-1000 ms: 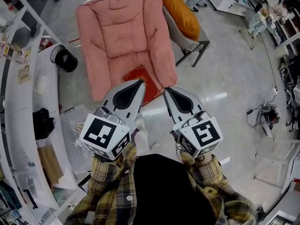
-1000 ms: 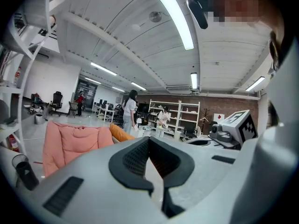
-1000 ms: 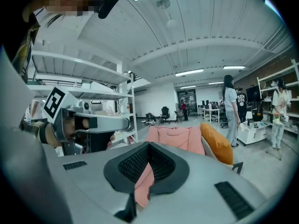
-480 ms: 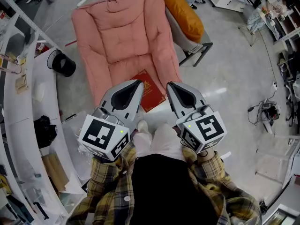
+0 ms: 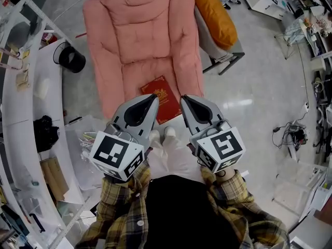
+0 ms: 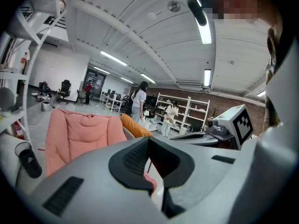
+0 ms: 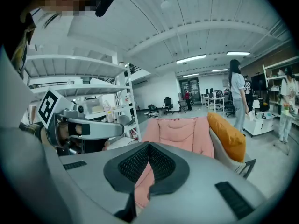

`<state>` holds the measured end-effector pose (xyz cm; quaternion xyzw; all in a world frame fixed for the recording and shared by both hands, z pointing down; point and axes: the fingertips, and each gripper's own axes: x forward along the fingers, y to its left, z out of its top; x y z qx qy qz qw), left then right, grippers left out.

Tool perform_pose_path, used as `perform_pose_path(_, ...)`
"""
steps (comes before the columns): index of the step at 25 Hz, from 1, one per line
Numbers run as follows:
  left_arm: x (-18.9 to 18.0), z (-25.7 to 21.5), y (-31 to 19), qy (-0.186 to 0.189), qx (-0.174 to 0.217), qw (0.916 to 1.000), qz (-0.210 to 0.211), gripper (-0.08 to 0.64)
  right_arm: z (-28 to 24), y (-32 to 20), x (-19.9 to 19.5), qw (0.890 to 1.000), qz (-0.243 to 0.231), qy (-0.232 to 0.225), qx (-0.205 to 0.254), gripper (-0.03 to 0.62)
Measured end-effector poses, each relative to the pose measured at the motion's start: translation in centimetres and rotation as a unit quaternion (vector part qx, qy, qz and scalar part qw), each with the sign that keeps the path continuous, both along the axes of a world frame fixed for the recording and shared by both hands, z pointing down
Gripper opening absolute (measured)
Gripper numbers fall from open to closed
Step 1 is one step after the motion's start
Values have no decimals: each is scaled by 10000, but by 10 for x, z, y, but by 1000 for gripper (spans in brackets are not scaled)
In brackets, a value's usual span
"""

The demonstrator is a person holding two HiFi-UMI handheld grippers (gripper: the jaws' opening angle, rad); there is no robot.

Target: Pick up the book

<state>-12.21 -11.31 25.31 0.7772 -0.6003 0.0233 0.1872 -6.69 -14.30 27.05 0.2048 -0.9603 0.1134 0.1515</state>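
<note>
Both sets of my jaws pinched together and empty, the red book (image 5: 165, 100) just ahead and below, between them.

My left gripper (image 5: 155, 96) is closed on nothing, its tip by the book's left edge. The book lies flat on the front lip of the pink padded chair (image 5: 145, 35), its far end leaning left. My right gripper (image 5: 182, 98), closed too, sits by its right edge, so neither looks nearer. Pale glossy floor (image 5: 259, 87) surrounds us, with an orange cushion (image 5: 217, 17) far right.
</note>
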Motion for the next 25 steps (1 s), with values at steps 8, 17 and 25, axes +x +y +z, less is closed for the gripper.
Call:
perform_pose_path(8, 17, 40, -22, 77, -364, 9993, -32, 3, 39, -25, 14, 9988, -4, -10, -494, 17)
perform_pose_path(17, 23, 105, -42, 46, -852, 9964, 18, 3, 112, -48, 29, 9914, 69, -142, -1302, 20)
perform_pose_path(25, 26, 164, -55, 58, -1173, 9930, 77, 3, 188, -53, 42, 9729, 190, -347, -2277, 121)
